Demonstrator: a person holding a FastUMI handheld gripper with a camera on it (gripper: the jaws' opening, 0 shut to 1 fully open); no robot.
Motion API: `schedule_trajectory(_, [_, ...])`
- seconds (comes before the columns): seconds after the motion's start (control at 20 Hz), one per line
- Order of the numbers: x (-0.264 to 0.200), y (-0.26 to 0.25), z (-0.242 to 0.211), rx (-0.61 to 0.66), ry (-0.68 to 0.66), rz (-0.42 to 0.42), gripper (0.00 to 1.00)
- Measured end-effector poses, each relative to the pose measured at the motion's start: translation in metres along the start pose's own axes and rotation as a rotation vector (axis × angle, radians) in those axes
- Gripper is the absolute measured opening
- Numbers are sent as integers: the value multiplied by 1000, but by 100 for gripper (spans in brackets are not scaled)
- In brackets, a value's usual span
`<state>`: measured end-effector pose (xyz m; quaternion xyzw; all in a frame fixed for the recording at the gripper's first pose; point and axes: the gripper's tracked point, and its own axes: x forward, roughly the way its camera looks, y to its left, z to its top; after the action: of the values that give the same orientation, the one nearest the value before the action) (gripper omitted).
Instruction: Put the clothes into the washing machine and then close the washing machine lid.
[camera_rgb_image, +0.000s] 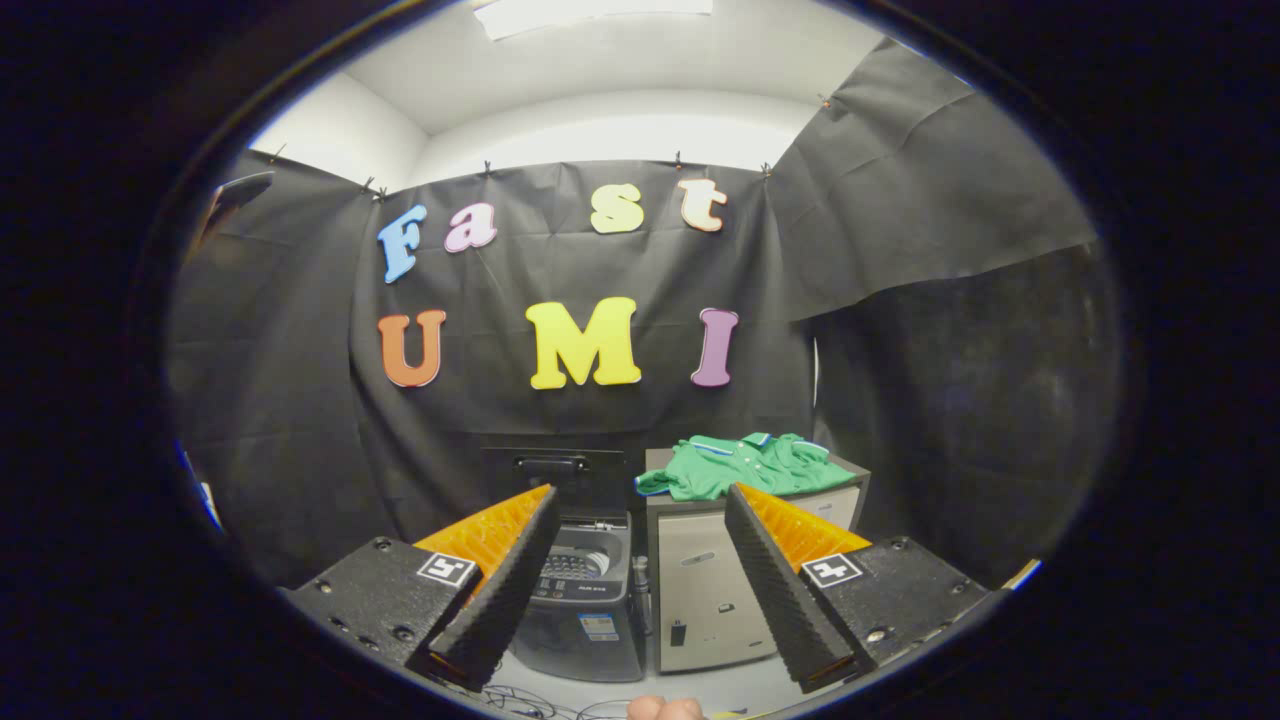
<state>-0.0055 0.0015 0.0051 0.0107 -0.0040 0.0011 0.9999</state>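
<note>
1. Two fingers of the hand-held gripper (640, 585) are standing spread wide in the lower middle of the frame, pinching nothing and touching neither appliance.
2. Beyond and between those fingers, a dark top-loading washing machine (585, 610) is sitting with its lid (553, 478) raised upright against the booth's black cloth wall, leaving the drum opening exposed.
3. Just right of the machine, a pale cabinet (705, 590) is carrying the green shirt (745, 465), which is lying crumpled across the cabinet top in the centre-right of the frame, well beyond the fingertips.
4. Judging from this layout, the task is only beginning: the shirt is not yet grasped and the lid is not yet lowered.
5. Risks are looming. A shallow pinch on one fold may be letting the shirt slip free or trail over the gap between cabinet and machine.
6. A sleeve left hanging over the drum rim could be keeping the lid from closing flush.
7. Loose cables (520, 700) are lying on the floor at the bottom of the frame, where dropped fabric could be snagging.
</note>
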Motion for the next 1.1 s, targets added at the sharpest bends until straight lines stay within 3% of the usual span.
schedule_trajectory(1.1, [0, 12, 11, 5, -19, 1, 100])
